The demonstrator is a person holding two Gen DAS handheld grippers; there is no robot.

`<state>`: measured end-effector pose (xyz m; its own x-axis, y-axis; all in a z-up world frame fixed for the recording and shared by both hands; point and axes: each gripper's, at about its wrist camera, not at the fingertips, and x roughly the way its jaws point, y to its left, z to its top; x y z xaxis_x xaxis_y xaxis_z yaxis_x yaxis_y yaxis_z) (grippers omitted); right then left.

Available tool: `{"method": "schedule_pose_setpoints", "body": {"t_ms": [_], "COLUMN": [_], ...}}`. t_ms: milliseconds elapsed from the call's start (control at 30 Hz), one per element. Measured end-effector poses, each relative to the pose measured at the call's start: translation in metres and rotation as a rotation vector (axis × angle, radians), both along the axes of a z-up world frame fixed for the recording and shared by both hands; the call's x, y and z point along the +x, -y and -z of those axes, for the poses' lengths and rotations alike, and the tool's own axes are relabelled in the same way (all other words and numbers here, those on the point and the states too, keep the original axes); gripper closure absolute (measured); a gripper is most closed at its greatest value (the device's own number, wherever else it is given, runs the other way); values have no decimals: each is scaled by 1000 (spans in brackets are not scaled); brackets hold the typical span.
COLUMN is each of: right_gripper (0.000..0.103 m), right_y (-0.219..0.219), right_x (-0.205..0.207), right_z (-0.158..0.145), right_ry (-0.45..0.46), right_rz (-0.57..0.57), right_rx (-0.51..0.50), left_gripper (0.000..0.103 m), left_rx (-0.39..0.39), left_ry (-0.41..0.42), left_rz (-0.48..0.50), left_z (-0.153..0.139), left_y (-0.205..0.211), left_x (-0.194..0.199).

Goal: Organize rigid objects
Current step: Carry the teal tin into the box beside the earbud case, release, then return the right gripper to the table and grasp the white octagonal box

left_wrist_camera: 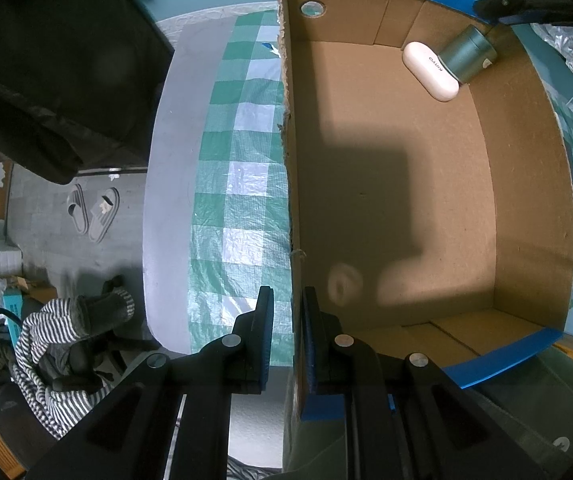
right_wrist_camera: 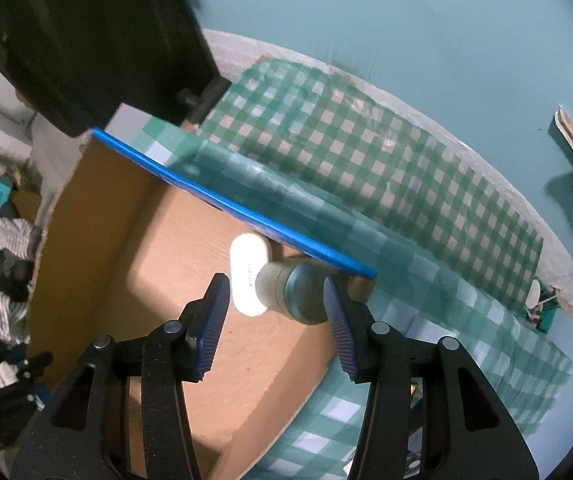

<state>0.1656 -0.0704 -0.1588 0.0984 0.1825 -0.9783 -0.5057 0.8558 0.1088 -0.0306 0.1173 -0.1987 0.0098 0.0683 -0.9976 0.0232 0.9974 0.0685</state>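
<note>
Right wrist view: the right gripper point(right_wrist_camera: 276, 312) hangs open over the cardboard box point(right_wrist_camera: 98, 216)'s corner, where a smooth metal canister point(right_wrist_camera: 306, 294) leans on a slick white case point(right_wrist_camera: 248, 276); grasp the rigid canister across its body. Left gripper point(left_wrist_camera: 288, 332) is clamped on the box wall.

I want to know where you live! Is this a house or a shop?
Probably a room in a home. A green-and-white checked plastic tablecloth covers the table, grey slippers lie on the floor, and striped clothing is draped over a chair beside the open cardboard box.
</note>
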Motion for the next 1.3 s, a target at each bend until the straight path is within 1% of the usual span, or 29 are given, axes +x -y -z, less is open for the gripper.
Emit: {"method": "schedule_pose_setpoints", "body": {"t_ms": [200, 400, 700, 933, 967, 1000, 1067, 1300], "right_gripper": [54, 54, 54, 53, 52, 48, 45, 45], "right_y": [10, 26, 64, 104, 110, 117, 131, 170], "right_x": [-8, -21, -40, -59, -63, -66, -73, -91], "right_z": [-27, -50, -65, -62, -60, -58, -53, -21], "right_ry": [26, 57, 72, 45, 39, 32, 17, -57], "right_rz": [20, 36, 100, 179, 194, 210, 242, 347], "right_rx": [46, 57, 42, 29, 26, 25, 18, 6], "left_gripper": [89, 89, 89, 89, 89, 89, 89, 89], "left_rx": [0, 0, 3, 11, 12, 13, 12, 15], "left_ry": [0, -1, -1, -5, -6, -7, -8, -14], "left_rz": [6, 15, 42, 51, 52, 52, 54, 60], "left_z": [-2, -2, -4, -6, -6, -5, -5, -5], "left_y": [-1, 1, 5, 6, 6, 6, 7, 8], "left_x": [1, 2, 3, 3, 3, 4, 3, 3]}}
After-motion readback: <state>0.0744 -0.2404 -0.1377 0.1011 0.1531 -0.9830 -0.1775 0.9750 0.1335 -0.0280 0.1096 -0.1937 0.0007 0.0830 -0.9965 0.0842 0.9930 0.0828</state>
